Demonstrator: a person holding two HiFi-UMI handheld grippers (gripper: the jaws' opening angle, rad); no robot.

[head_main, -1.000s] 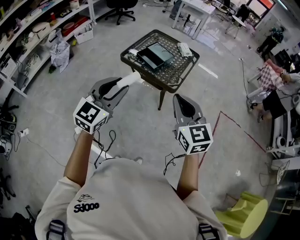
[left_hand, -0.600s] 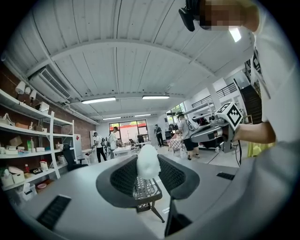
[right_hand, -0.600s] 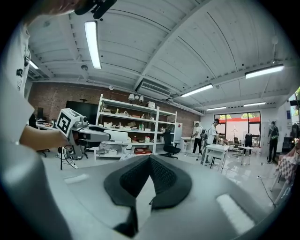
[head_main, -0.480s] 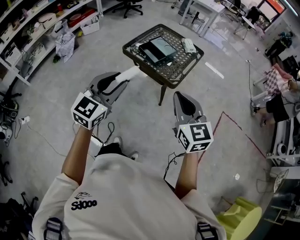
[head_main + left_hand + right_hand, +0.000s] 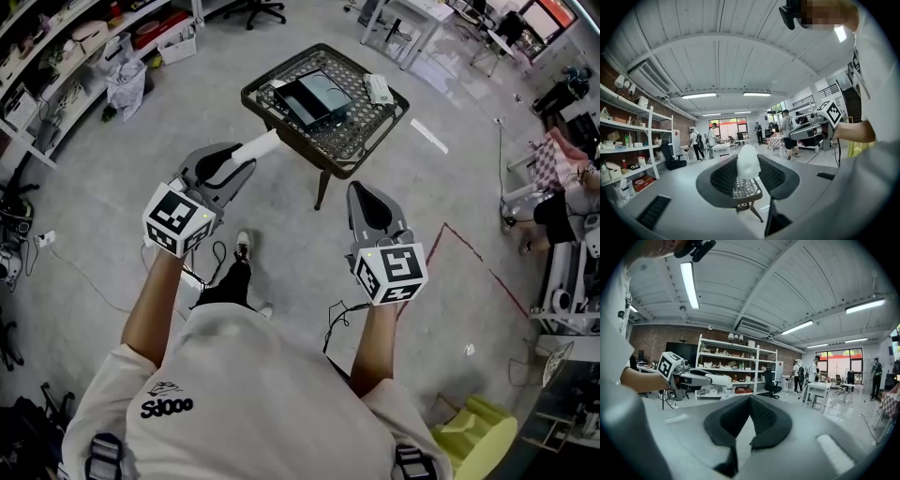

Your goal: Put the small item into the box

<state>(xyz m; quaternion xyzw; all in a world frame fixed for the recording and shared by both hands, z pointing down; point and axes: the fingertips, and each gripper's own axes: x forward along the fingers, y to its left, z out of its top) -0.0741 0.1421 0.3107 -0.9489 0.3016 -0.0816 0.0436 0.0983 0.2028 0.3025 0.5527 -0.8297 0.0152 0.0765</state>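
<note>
My left gripper (image 5: 242,161) is shut on a small white item (image 5: 261,145) that sticks out past its jaws toward the table. The left gripper view has the item (image 5: 748,161) upright between the black pads (image 5: 723,176). A low metal mesh table (image 5: 366,141) stands ahead on the floor. On it lies a shallow dark open box (image 5: 314,98). My right gripper (image 5: 366,194) hovers to the right, short of the table, shut and holding nothing. Its tips meet in the right gripper view (image 5: 749,399).
A small white object (image 5: 376,88) lies on the table's far right. Shelves (image 5: 56,56) line the left wall, and white desks (image 5: 403,14) stand beyond the table. Red tape (image 5: 469,244) marks the floor at right. A yellow object (image 5: 483,436) sits at the lower right. People stand in the distance.
The person has stepped forward, and a shoe now shows on the floor below the grippers. Both grippers keep their pose; the white item stays gripped.
</note>
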